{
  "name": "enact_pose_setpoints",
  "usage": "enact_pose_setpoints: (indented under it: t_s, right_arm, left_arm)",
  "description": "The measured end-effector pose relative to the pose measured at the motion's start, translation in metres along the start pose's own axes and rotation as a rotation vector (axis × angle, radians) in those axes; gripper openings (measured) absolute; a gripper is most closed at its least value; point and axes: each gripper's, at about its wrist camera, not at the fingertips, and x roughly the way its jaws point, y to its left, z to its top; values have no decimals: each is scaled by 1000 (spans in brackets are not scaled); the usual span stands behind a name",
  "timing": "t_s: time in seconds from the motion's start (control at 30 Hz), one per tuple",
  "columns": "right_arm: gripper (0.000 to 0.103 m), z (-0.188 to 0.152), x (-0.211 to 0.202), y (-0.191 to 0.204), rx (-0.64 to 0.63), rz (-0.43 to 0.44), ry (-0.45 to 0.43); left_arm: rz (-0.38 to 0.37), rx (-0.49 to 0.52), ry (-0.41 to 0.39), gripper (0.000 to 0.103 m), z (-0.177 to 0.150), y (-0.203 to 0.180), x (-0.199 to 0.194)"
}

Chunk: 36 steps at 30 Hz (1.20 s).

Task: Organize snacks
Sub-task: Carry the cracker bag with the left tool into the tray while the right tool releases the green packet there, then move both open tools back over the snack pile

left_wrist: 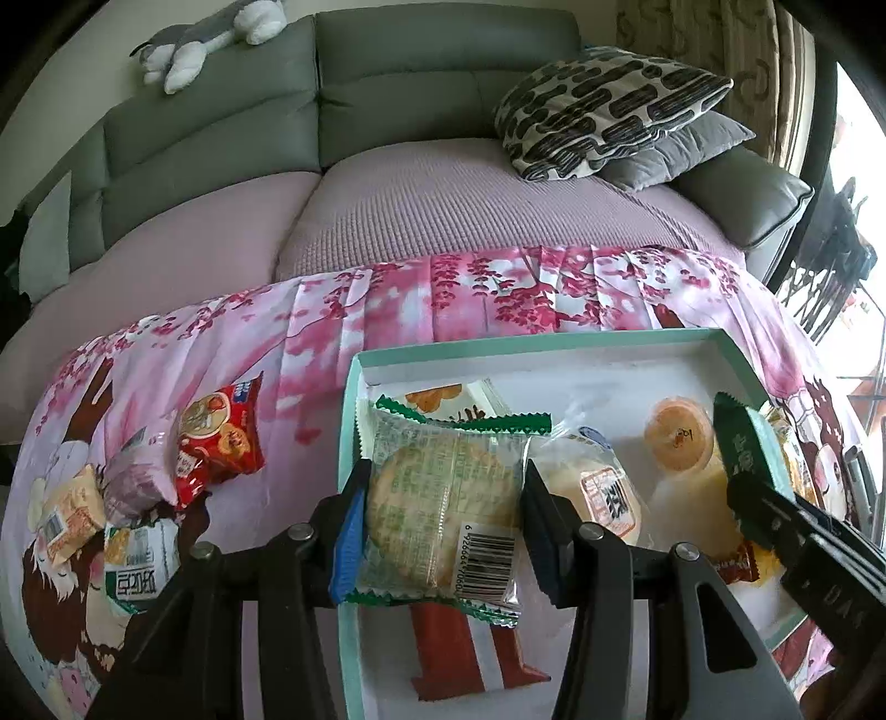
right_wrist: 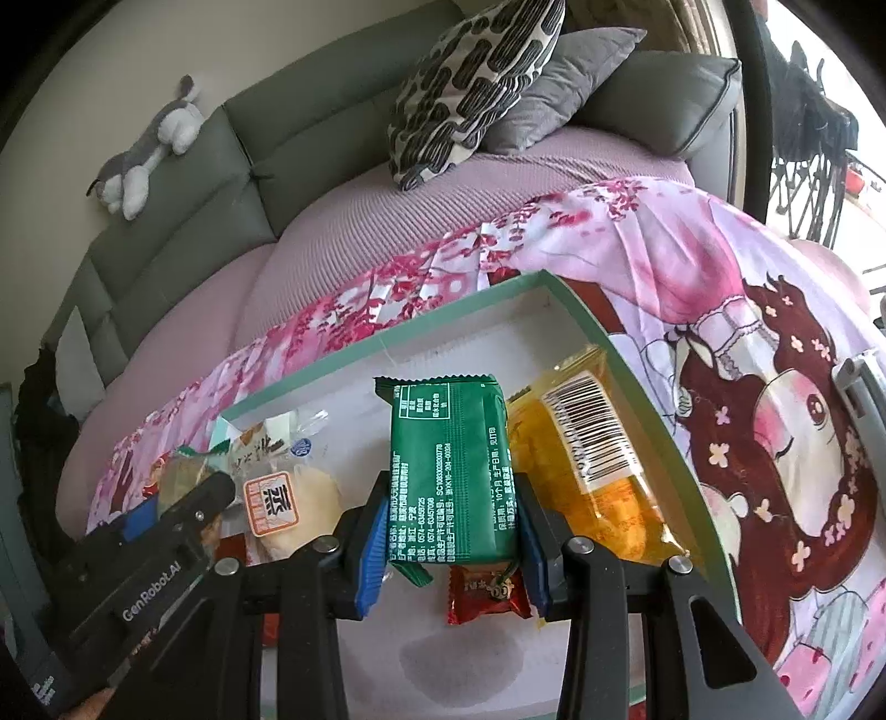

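The left gripper [left_wrist: 443, 509] holds a clear packet with green edges [left_wrist: 443, 498], a round pale cracker inside it. Both pads press on the sides of the packet, and the packet hangs over the left part of a shallow box [left_wrist: 554, 338] with a green rim and white floor.

The right gripper [right_wrist: 451, 531] is closed on a dark green packet [right_wrist: 451, 471] that stands upright between its pads, over the right part of the same box. Just right of this gripper lies a yellow packet [right_wrist: 603, 476] with a barcode, against the box wall. Under the green packet a small red packet [right_wrist: 487, 601] lies on the box floor. To the left of it is a pale round cake in a clear wrapper [right_wrist: 293, 498].

Left of the left gripper, outside the box, more snacks lie on a pink flowered cloth [left_wrist: 443, 288], among them a red bag [left_wrist: 221, 437]. Beyond the cloth there is a grey sofa [left_wrist: 387, 72] with a patterned cushion [left_wrist: 603, 111] and a plush toy [left_wrist: 205, 39].
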Motion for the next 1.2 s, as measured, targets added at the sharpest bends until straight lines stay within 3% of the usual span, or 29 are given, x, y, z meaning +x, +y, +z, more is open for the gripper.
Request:
enact_pose_setpoints:
  t_s: [0.47,0.6,0.73,0.8,0.93,1.0,1.03,1.1,1.2]
  right_arm:
    - [43,0,8,4,3,-13,24]
    - [43,2,6,5,-4,-18,17]
    - [43,2,3,6,-8,-21,13]
    - [43,3,2,6,-10,-22,10]
    - [44,4,-1,7,-20,-28,4]
    - [50,5,-2,7,-24,-31,3]
    - [62,5,-3,7,-25,-35,2]
    - [69,5,-4,8,-28,-31,0]
    - [70,5,-4,9,-39,-37,0]
  left_arm:
    - [-14,29,47,52,8,-8,19]
    - [-14,29,53,63,8,-8,20]
    - [-16,20,50,65,6,-6,17]
    - [-20,13,53,74,5,-5,14]
    - [-22,9,42,76,4,-2,6]
    - [-22,-6,29,77,4,1,1]
    - [-21,-12,26,78,4,3,0]
    - [-13,-32,15,91,4,9,-4]
    - [17,-52,-6,92,5,18,-10]
